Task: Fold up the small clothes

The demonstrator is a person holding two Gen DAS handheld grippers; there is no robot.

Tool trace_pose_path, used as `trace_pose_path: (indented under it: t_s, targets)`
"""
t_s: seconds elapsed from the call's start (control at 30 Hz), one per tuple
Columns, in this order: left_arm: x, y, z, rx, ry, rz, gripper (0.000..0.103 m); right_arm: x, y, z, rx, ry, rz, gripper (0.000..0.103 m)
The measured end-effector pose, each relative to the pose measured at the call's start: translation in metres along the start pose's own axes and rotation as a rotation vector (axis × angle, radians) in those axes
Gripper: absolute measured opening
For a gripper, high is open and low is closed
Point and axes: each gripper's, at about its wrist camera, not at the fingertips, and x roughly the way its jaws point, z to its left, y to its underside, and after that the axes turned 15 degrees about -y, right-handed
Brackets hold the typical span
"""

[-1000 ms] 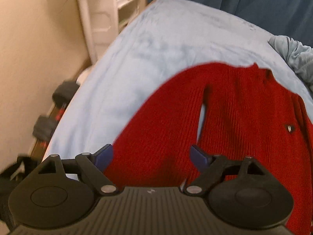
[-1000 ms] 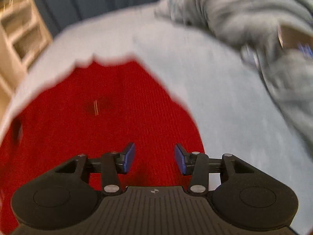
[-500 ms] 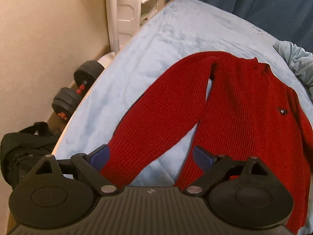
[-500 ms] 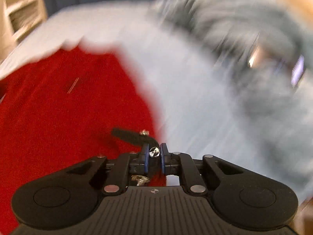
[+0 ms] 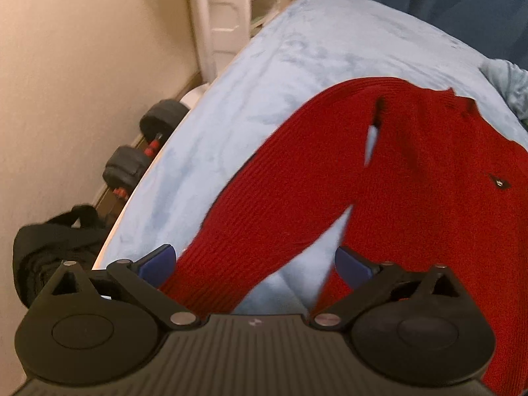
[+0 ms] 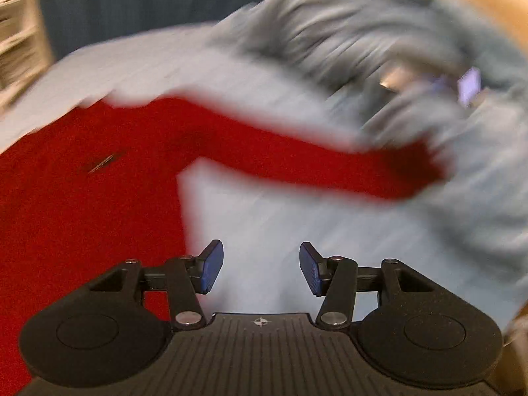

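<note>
1. Sweater (image 5: pixel 429 178) lies spread flat on the pale blue blanket (image 5: pixel 297 66), front up; we judge the task to be at its laying-out stage, with no fold made yet

2. We see one sleeve (image 5: pixel 264 217) running down towards our left gripper (image 5: pixel 254 262); its cuff end sits between the blue fingertips (image 5: pixel 158 260), but the pads do not press on it. These jaws are opening and stand wide

3. In the right wrist view, which is heavily blurred, the other sleeve (image 6: pixel 313 161) stretches out sideways across the blanket, its cuff reaching the rumpled grey-blue bedding (image 6: pixel 396 33)

4. Our right gripper (image 6: pixel 260 270) hovers over bare blanket just beside the sweater's side edge; its jaws are opening, part-way apart, with nothing between them

5. Next, in our judgement, comes folding a sleeve across the body: the left jaws would need to close on the near cuff and carry it over the chest, while the right goes out to the far cuff

6. Edges to mind: the blanket's left border drops off close beside the left gripper, with a dumbbell (image 5: pixel 145 151) and a black bag (image 5: pixel 49 250) on the floor below

7. Room is open towards the top of the blanket and between the sleeves; the heaped bedding crowds the right side, so we would pull that cuff clear of it
</note>
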Motion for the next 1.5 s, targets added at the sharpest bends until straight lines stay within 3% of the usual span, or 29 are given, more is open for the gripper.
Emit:
trace_pose_path:
  t_s: [0.07,0.13,0.27,0.4,0.47,0.63,0.67,0.7,0.73,0.77,0.87,0.97,1.03,1.07,1.17,1.23,1.27,1.3,1.4,1.5]
  targets:
    - [0.007,0.001,0.009,-0.014,0.002,0.018,0.103,0.006,0.03,0.027,0.017,-0.09,0.069,0.058]
    - [0.014,0.003,0.018,-0.027,0.003,0.03,0.103,0.011,0.054,0.054,-0.019,-0.093,0.125,0.062]
    - [0.025,0.008,0.034,-0.034,0.004,0.053,0.103,0.027,0.075,0.068,-0.053,0.064,0.18,0.071]
    - [0.037,0.015,0.044,-0.042,0.01,0.085,0.103,0.024,0.071,0.051,0.077,0.101,0.222,0.081]
    - [0.042,0.019,0.046,-0.059,0.016,0.115,0.103,0.019,0.072,0.041,0.132,0.147,0.217,0.08]
    - [0.041,0.027,0.048,-0.081,0.05,0.135,0.103,0.013,0.074,0.023,0.249,0.069,0.213,0.059]
    - [0.04,0.028,0.047,-0.078,0.049,0.132,0.103,0.013,0.075,0.023,0.246,0.037,0.222,0.052]
    - [0.038,0.029,0.046,-0.077,0.048,0.131,0.103,0.011,0.079,0.026,0.217,0.005,0.234,0.031]
    - [0.036,0.029,0.044,-0.081,0.05,0.132,0.103,0.012,0.078,0.029,0.181,-0.022,0.237,0.017]
    - [0.035,0.029,0.044,-0.085,0.053,0.134,0.103,0.015,0.075,0.031,0.145,-0.048,0.251,0.01]
    - [0.025,0.03,0.043,-0.091,0.063,0.119,0.103,-0.004,0.06,0.038,0.051,-0.037,0.239,0.008]
    - [0.018,0.031,0.04,-0.074,0.051,0.088,0.103,-0.032,0.043,0.012,0.093,0.058,0.158,0.007]
    - [0.017,0.032,0.038,-0.06,0.043,0.083,0.103,-0.02,0.045,-0.008,0.159,0.067,0.214,0.006]
    - [0.018,0.032,0.038,-0.056,0.039,0.083,0.103,-0.009,0.051,-0.006,0.132,0.09,0.251,0.006]
    - [0.017,0.031,0.04,-0.06,0.041,0.078,0.103,0.017,0.068,0.008,0.053,0.119,0.307,0.014]
    - [0.02,0.028,0.042,-0.055,0.039,0.06,0.103,0.015,0.062,0.013,0.088,0.137,0.273,0.035]
    - [0.023,0.026,0.043,-0.052,0.033,0.052,0.103,0.009,0.061,0.013,0.114,0.132,0.251,0.056]
    - [0.026,0.025,0.043,-0.05,0.029,0.049,0.103,0.004,0.059,0.015,0.122,0.133,0.227,0.064]
    - [0.047,0.016,0.041,-0.058,0.063,0.081,0.103,-0.015,0.058,0.025,0.094,0.15,0.135,0.065]
    - [0.065,0.009,0.034,-0.06,0.146,0.12,0.103,-0.021,0.058,0.033,0.134,0.133,0.131,0.065]
